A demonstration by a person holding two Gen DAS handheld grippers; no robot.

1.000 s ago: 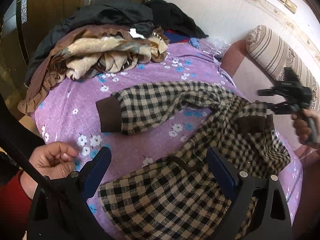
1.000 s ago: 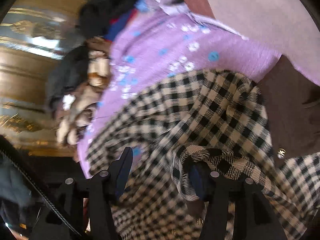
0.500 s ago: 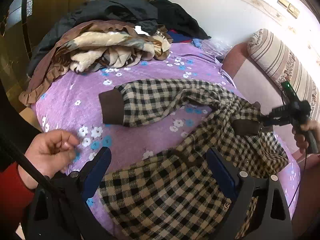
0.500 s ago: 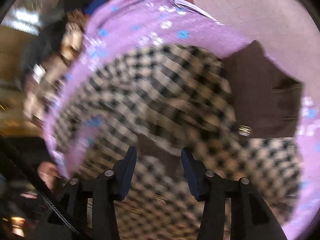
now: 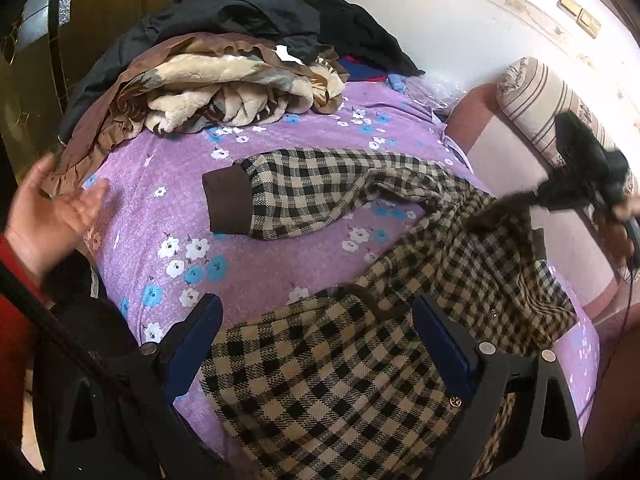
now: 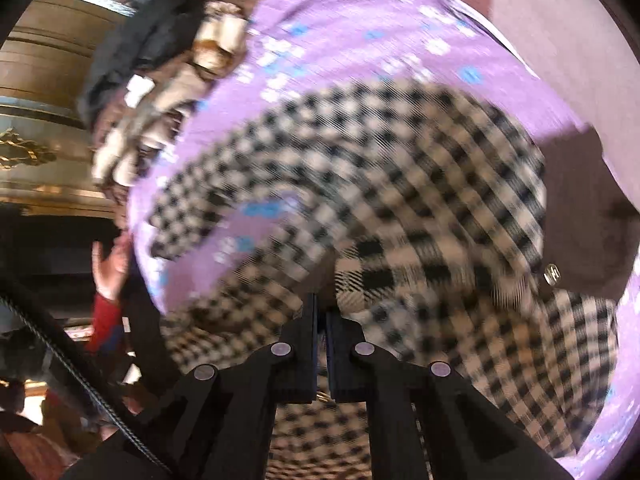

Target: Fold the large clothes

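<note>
We see a checked jacket (image 5: 360, 360) in black and cream lying spread across a bed covered with a purple flowered sheet (image 5: 168, 200). One sleeve (image 5: 312, 192) stretches out flat over the sheet, ending in a brown cuff (image 5: 228, 204).

Our left gripper (image 5: 316, 344) hovers over the near part of the jacket, its blue-padded jaws spread wide with checked cloth visible between them but nothing pinched; the pads do not press on the fabric.

Our right gripper (image 6: 322, 312) has its jaws brought together until only a thin slit separates them. In its own view the tips sit right at a fold of checked cloth (image 6: 368, 276), and the picture is blurred there, so we cannot say for certain that fabric is caught between the pads. In the left wrist view this gripper (image 5: 524, 200) appears as a dark smear at the jacket's far edge, near the brown collar area.

A bare hand (image 5: 52, 216) with a red sleeve is open beside the bed's left edge. Behind the jacket lie a folded plush blanket (image 5: 224, 88) and dark clothes (image 5: 240, 20), and a striped pillow (image 5: 540, 96) rests by the wall.
</note>
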